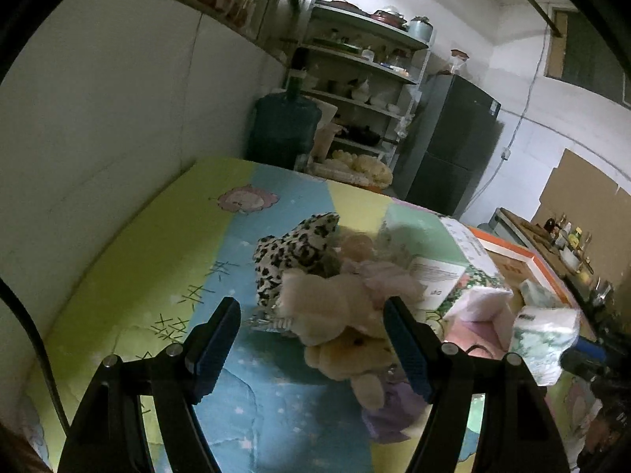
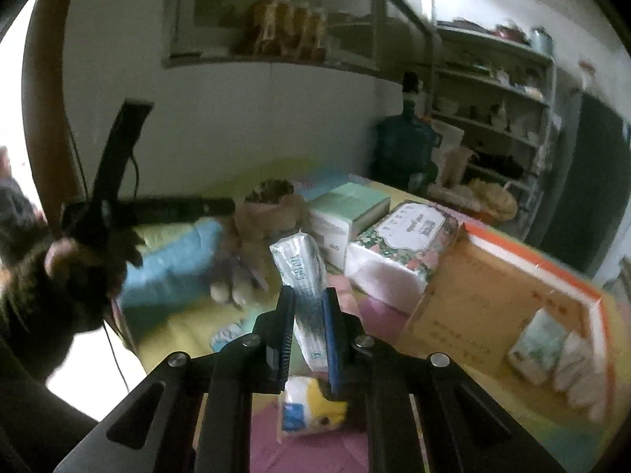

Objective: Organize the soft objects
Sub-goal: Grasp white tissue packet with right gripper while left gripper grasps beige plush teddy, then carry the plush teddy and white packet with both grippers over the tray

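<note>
In the left wrist view my left gripper is open and empty above the colourful mat, its fingers either side of a pile of plush toys. A leopard-print soft item lies behind the pile. A purple cloth lies under it. In the right wrist view my right gripper is shut on a white and green tissue pack, held upright above the mat. The same pack shows at the right of the left wrist view. The left gripper appears at the left.
An orange-rimmed cardboard box at the right holds several tissue packs. A floral tissue pack and a green box lie behind. A yellow and white packet lies below the right gripper. A water jug, shelves and a fridge stand beyond.
</note>
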`<act>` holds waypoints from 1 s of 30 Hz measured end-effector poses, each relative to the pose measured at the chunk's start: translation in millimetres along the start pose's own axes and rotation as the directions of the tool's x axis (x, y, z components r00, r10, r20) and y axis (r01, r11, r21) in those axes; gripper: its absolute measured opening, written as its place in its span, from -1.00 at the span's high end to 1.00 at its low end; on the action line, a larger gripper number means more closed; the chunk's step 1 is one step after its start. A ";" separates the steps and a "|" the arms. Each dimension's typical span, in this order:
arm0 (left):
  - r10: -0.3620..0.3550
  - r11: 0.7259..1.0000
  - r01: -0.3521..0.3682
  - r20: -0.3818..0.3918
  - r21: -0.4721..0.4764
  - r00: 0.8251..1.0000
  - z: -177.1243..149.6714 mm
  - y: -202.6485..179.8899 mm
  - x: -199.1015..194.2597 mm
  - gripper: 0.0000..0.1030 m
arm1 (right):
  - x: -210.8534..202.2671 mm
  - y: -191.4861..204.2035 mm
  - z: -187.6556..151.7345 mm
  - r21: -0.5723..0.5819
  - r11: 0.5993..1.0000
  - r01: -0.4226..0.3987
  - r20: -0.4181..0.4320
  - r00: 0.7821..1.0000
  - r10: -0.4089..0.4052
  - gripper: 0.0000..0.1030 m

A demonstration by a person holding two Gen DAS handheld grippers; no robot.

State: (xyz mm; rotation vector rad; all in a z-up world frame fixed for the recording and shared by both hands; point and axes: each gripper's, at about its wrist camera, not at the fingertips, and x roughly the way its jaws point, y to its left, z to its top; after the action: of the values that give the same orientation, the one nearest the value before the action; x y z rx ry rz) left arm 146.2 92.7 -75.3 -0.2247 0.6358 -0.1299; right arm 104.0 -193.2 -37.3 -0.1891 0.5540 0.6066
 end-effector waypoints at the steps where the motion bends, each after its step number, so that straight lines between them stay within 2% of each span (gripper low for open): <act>1: 0.001 1.000 -0.001 -0.002 0.003 1.000 0.1 0.5 2.0 -0.46 | -1.0 0.5 -0.5 0.019 1.000 -0.011 0.008 1.000 0.011 0.72; 6: -0.040 0.999 0.041 -0.033 0.016 0.999 4.5 2.4 17.3 -0.46 | -3.6 0.6 4.4 0.078 0.996 -0.039 0.046 0.998 0.035 0.72; 10: -0.074 0.997 0.074 -0.052 0.000 0.996 2.9 6.8 26.2 -0.30 | -4.5 0.5 5.8 0.109 0.993 -0.044 0.054 0.998 0.039 0.72; 13: -0.070 0.998 0.070 -0.037 -0.003 0.997 1.7 8.6 26.4 -0.02 | -2.2 0.2 6.2 0.131 0.990 -0.048 0.053 0.998 0.042 0.72; 22: -0.073 0.997 0.073 0.000 0.018 0.997 -5.5 5.9 17.6 0.09 | 2.8 -1.7 6.1 0.157 0.985 -0.070 0.049 0.997 0.063 0.72; 30: -0.101 0.995 0.100 0.076 0.019 0.992 2.6 0.3 -7.2 0.10 | -1.8 -2.1 7.2 0.161 0.984 -0.073 0.062 0.996 0.064 0.72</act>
State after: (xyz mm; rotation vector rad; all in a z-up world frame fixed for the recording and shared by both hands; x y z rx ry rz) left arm 141.9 94.8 -69.2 -0.2459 0.5467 -0.2218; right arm 107.2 -193.4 -30.2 0.0015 0.5540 0.6282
